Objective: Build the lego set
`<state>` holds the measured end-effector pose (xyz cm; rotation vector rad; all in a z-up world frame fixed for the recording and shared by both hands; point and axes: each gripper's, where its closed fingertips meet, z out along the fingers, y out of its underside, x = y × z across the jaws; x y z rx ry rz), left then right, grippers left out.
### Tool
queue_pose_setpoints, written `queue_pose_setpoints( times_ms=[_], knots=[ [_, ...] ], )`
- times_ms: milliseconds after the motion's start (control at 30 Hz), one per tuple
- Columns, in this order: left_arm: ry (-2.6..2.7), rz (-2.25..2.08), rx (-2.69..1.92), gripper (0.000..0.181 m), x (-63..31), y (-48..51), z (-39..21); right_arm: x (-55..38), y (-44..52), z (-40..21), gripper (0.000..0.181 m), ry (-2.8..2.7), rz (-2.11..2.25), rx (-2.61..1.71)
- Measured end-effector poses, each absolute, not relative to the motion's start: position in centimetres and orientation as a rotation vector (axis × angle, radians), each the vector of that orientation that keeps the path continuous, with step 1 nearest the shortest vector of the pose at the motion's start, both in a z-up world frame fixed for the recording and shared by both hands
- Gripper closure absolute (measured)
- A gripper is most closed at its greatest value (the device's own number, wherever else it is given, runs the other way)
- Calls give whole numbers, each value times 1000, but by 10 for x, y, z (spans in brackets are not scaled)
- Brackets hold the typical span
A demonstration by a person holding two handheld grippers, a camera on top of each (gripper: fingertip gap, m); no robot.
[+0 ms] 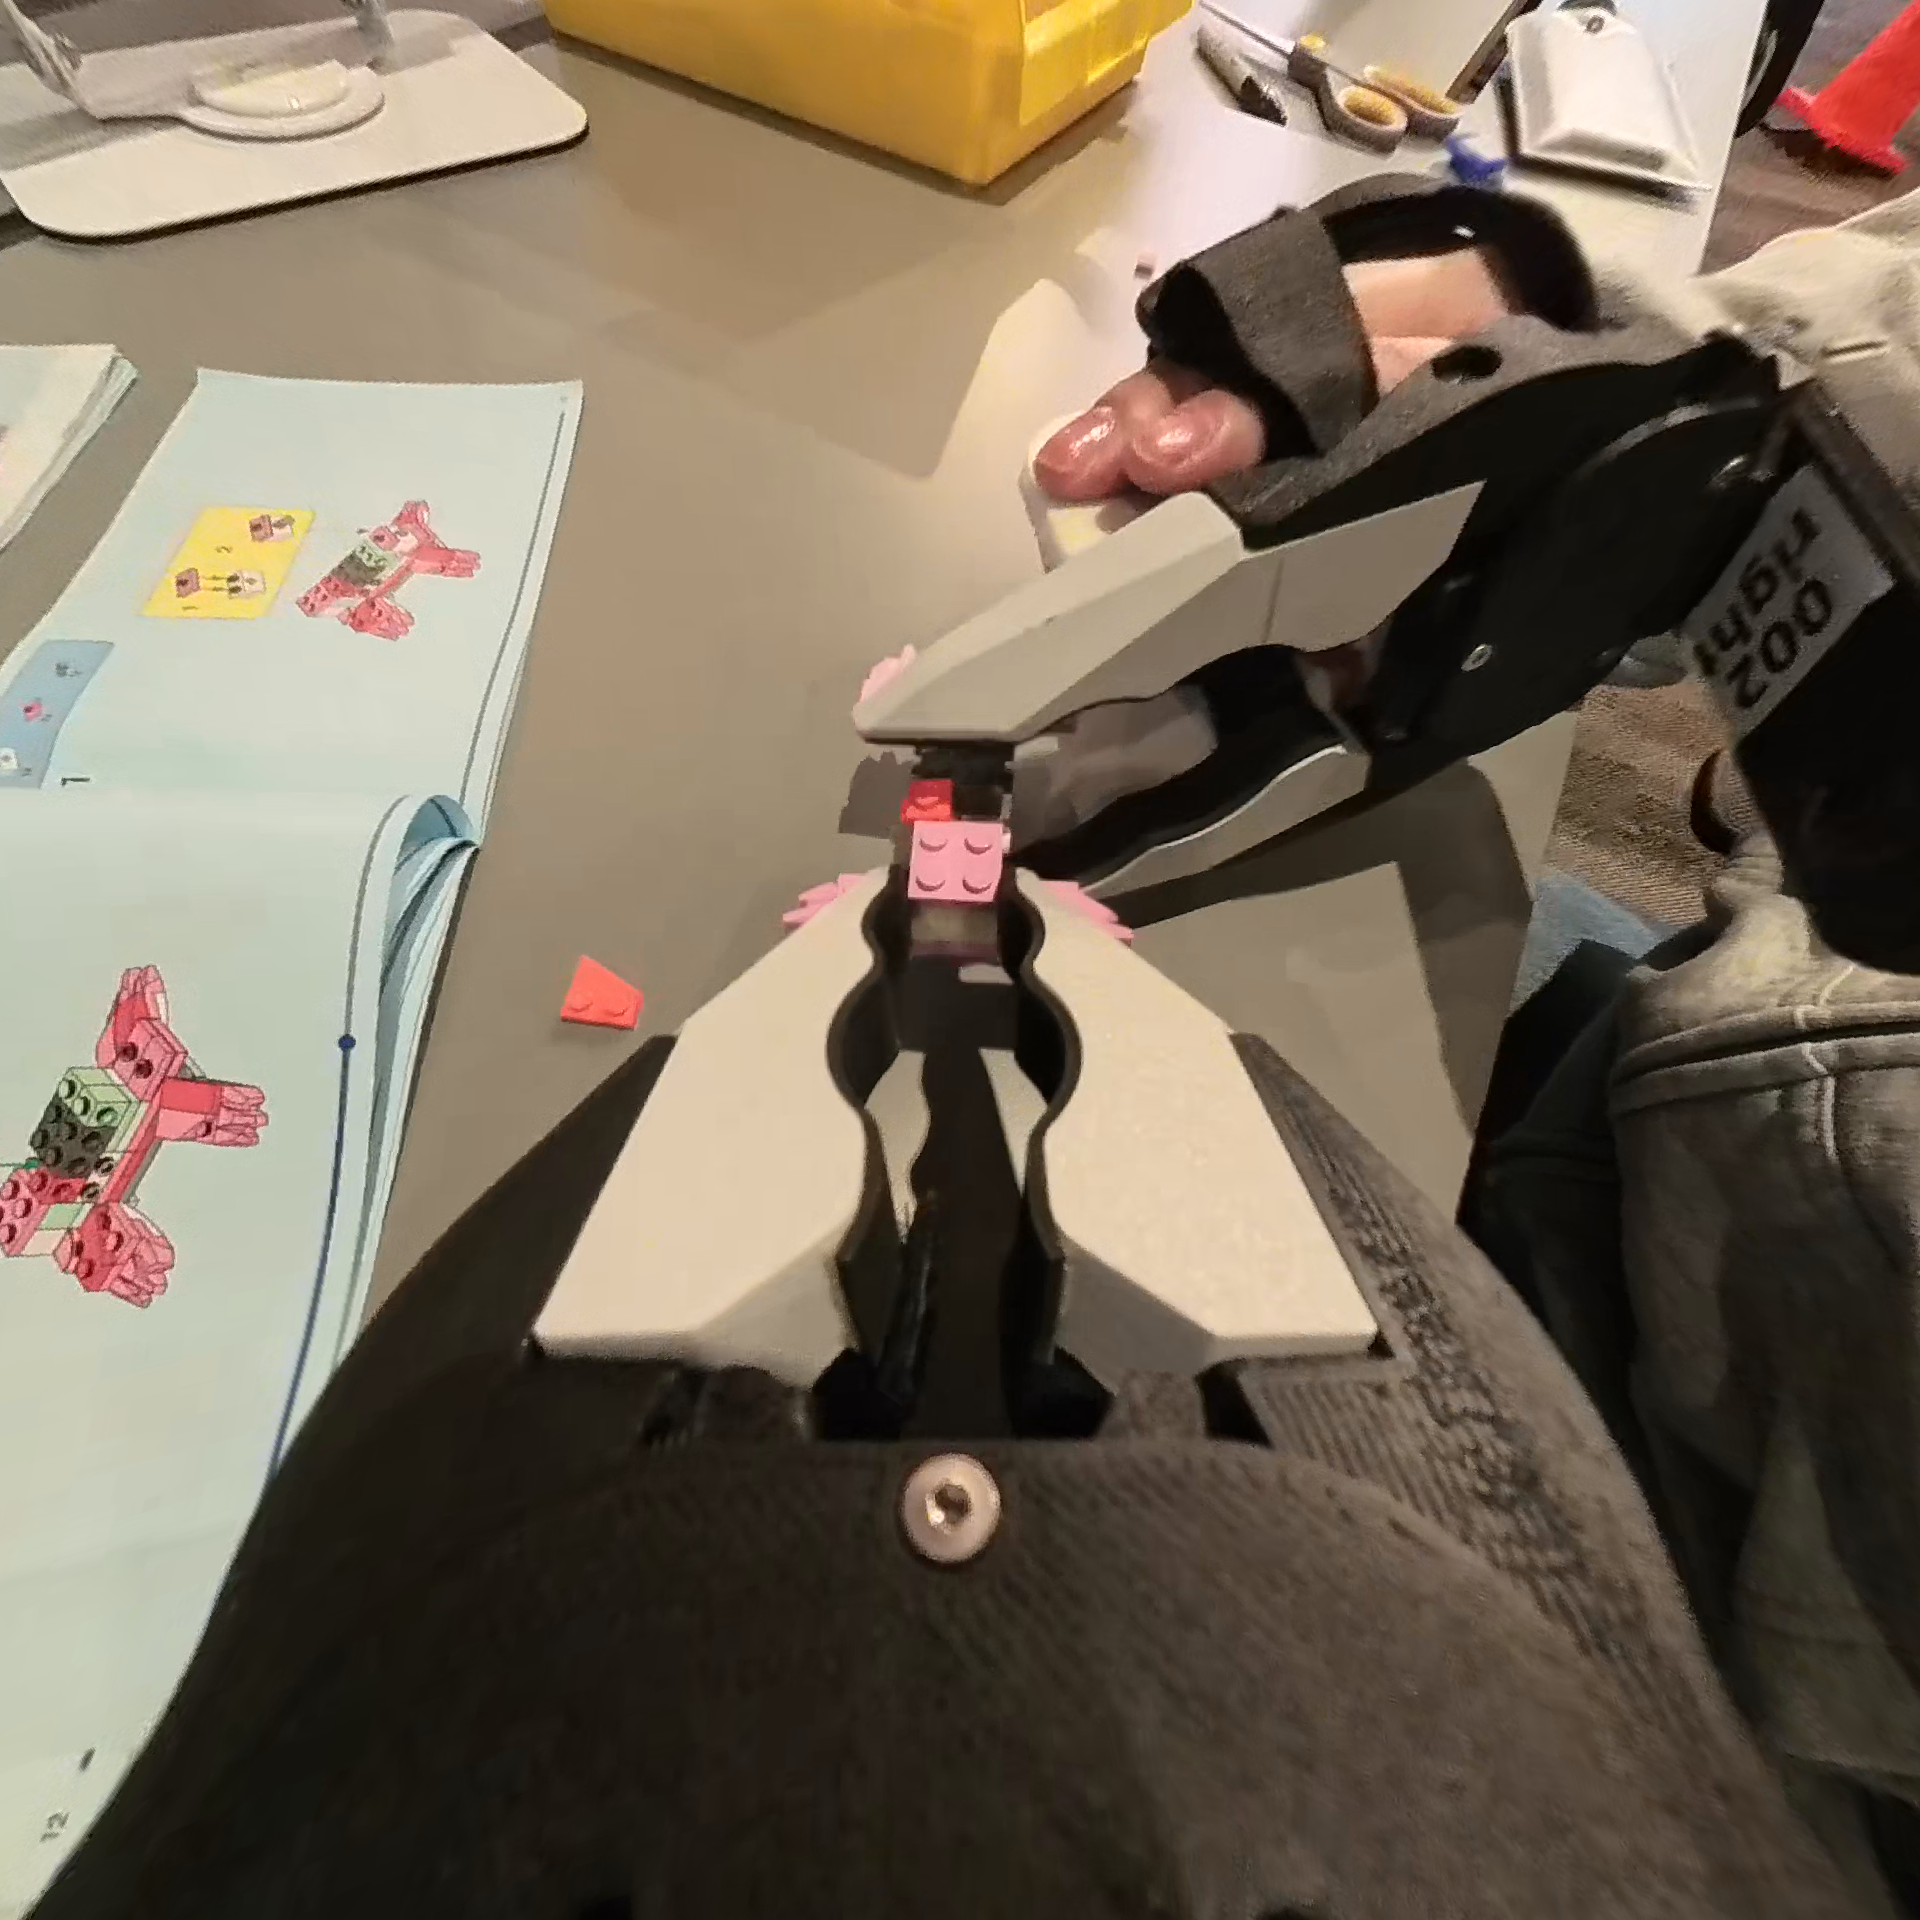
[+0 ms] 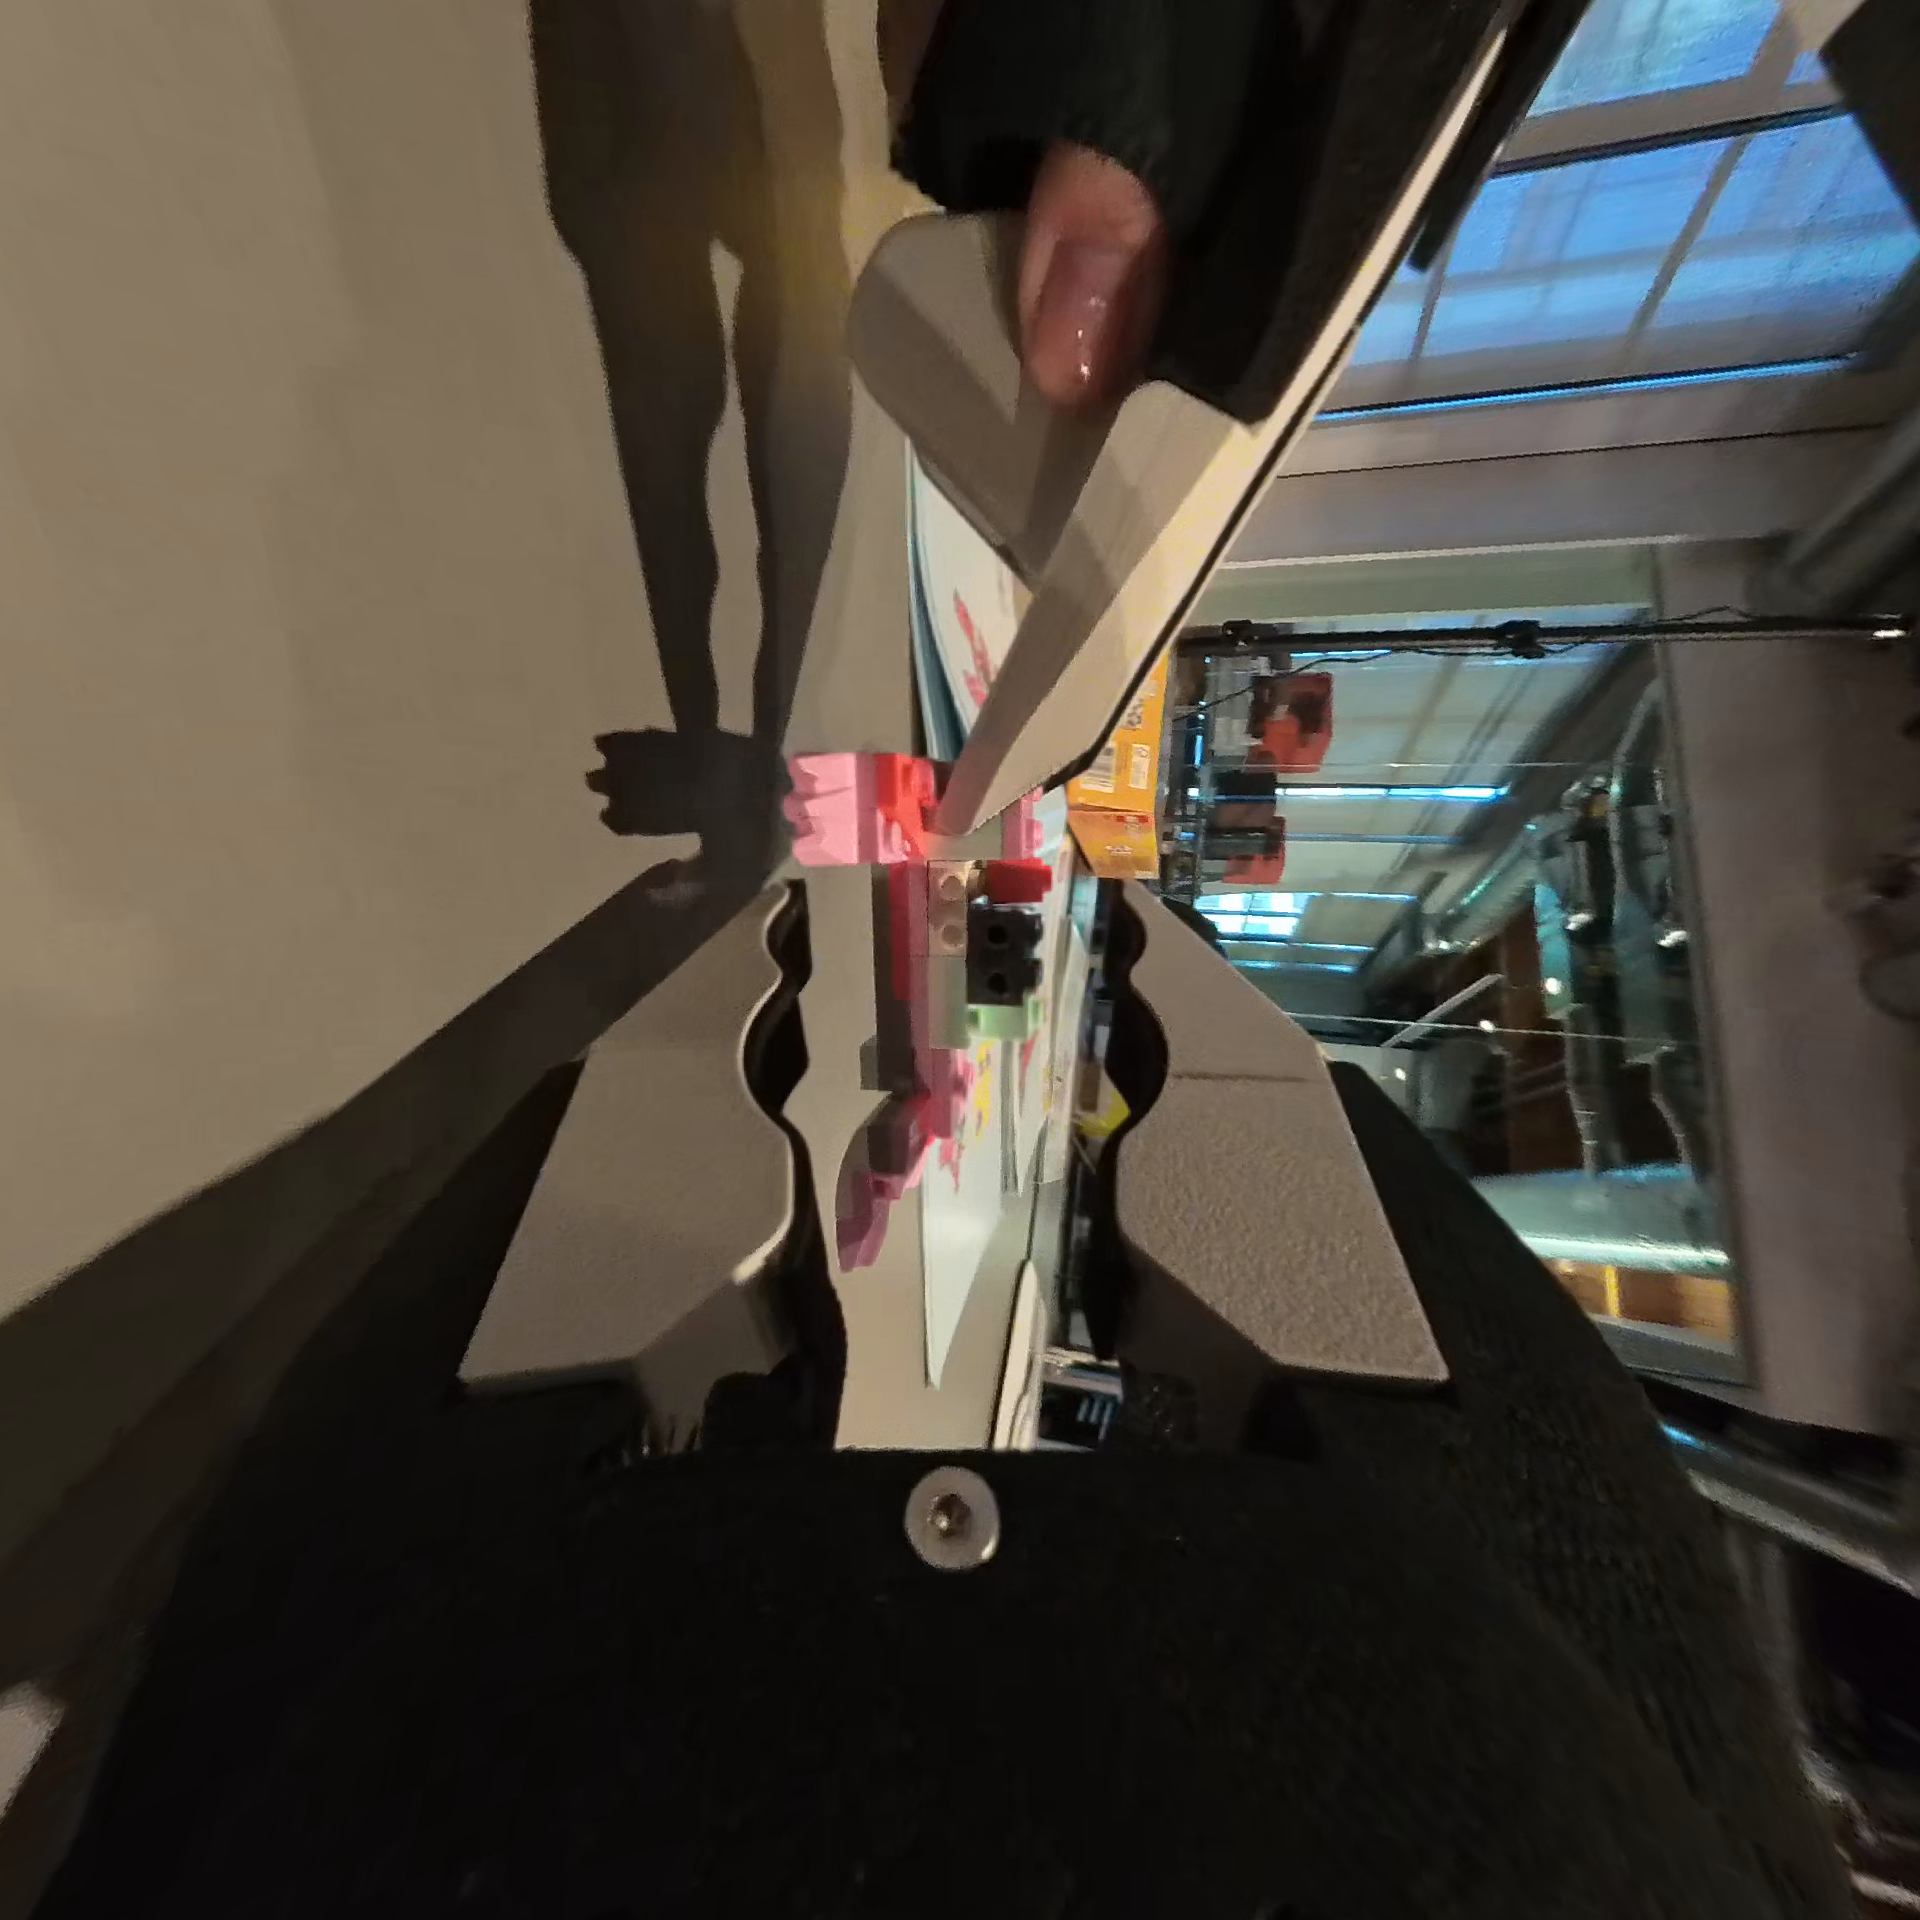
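Here my left gripper (image 1: 951, 914) clamps the pink model (image 1: 956, 868) while my right gripper (image 2: 961, 914), jaws wide around it, must press its black brick (image 2: 1003, 951) home.

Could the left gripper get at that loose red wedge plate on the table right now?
Probably not as things stand: the left gripper is shut on the lego model. The red wedge plate lies bare on the table to its left, nothing over it.
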<state>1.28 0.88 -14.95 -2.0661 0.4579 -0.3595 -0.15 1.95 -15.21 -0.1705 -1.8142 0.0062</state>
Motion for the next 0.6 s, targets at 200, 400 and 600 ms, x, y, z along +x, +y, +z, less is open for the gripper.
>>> queue_pose_setpoints(
  times_ms=[200, 400, 600],
  knots=[
    [461, -368, -2057, 166, 16, 9, -146, -5, 19, -150, 137, -1790, -20, -143],
    [437, -384, -2065, 166, 16, 9, -145, -5, 19, -149, 148, -1771, -39, -121],
    [403, -408, -2069, 166, 15, 10, -147, -5, 20, -149, 151, -1748, -57, -104]
  ],
)
